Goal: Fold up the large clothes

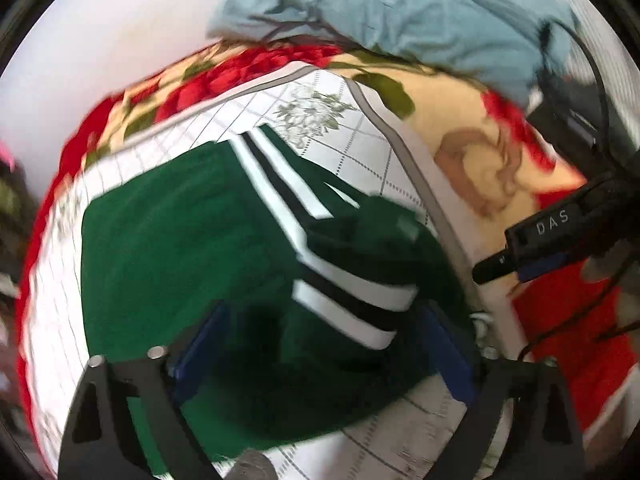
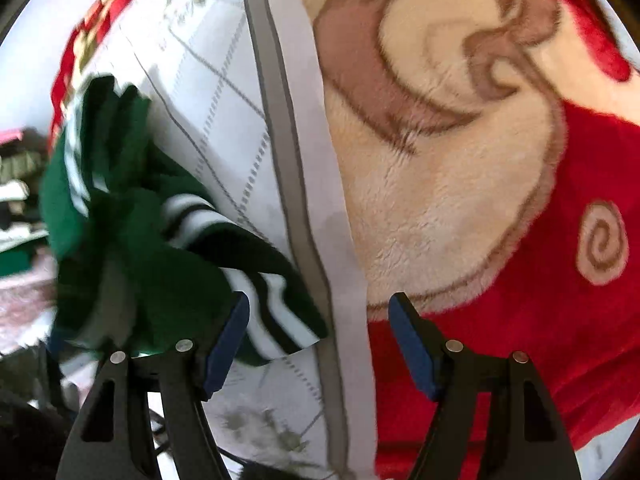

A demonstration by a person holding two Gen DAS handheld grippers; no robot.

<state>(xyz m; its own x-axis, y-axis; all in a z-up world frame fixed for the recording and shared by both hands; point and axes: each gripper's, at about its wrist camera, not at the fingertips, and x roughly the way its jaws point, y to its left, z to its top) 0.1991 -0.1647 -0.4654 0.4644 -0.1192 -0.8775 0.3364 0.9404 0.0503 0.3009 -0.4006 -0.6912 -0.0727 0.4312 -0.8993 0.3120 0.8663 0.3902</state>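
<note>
Green striped garment (image 1: 192, 240) lies centre-frame in the left view on the white grid sheet (image 1: 360, 136), main body flat, but a striped part is bunched toward lower right, so the fold looks roughly half done. Left tool (image 1: 316, 344) jaws apart, straddling the cloth; right tool (image 2: 320, 336) jaws apart, gripping nothing. Left to do: flatten bunch, final fold.

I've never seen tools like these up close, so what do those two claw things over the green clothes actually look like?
Each is a black frame of angular, triangular-cutout arms with small silver pins at the joints. The left gripper and right gripper both carry flat blue pads on their fingers. Seen from the left camera, the right gripper's black body is printed "DAS", and thin black cables trail from it.
</note>
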